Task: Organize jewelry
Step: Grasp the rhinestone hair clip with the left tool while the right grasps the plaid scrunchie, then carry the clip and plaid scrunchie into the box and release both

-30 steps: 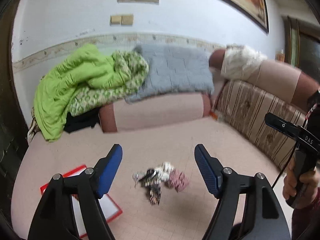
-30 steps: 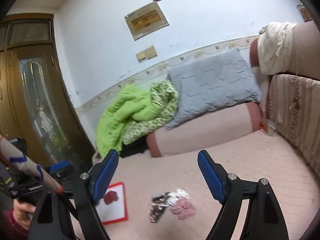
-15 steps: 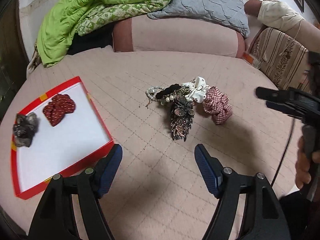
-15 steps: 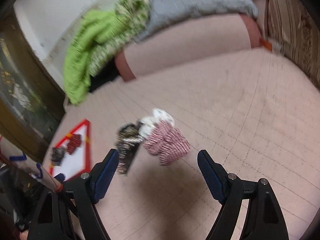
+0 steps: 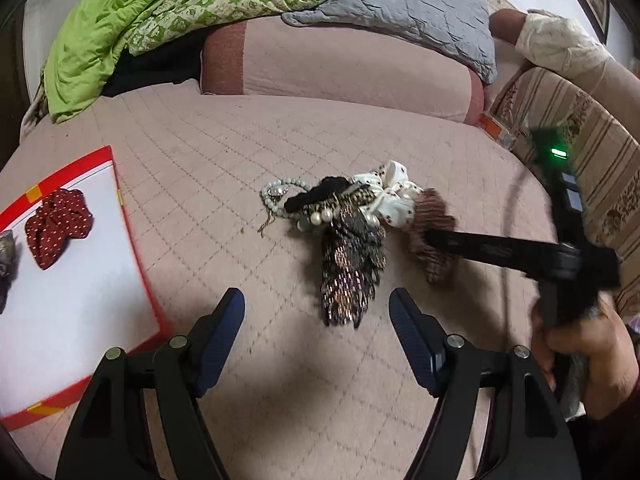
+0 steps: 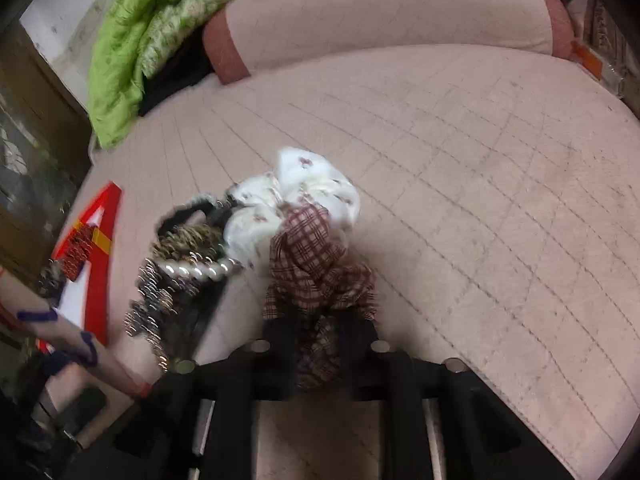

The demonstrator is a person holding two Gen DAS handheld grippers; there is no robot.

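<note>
The left gripper hangs open just short of the jewelry pile on the pink mattress, while the right gripper, its jaws just closing, pinches the plaid scrunchie at that pile's right edge, with the red-rimmed tray left of it.

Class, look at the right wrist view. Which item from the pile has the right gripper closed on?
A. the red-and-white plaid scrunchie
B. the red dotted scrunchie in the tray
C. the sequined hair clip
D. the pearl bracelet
A. The right gripper has just closed its jaws on the plaid scrunchie, whose fabric bunches between them; the pearl bracelet lies untouched beside it.
</note>
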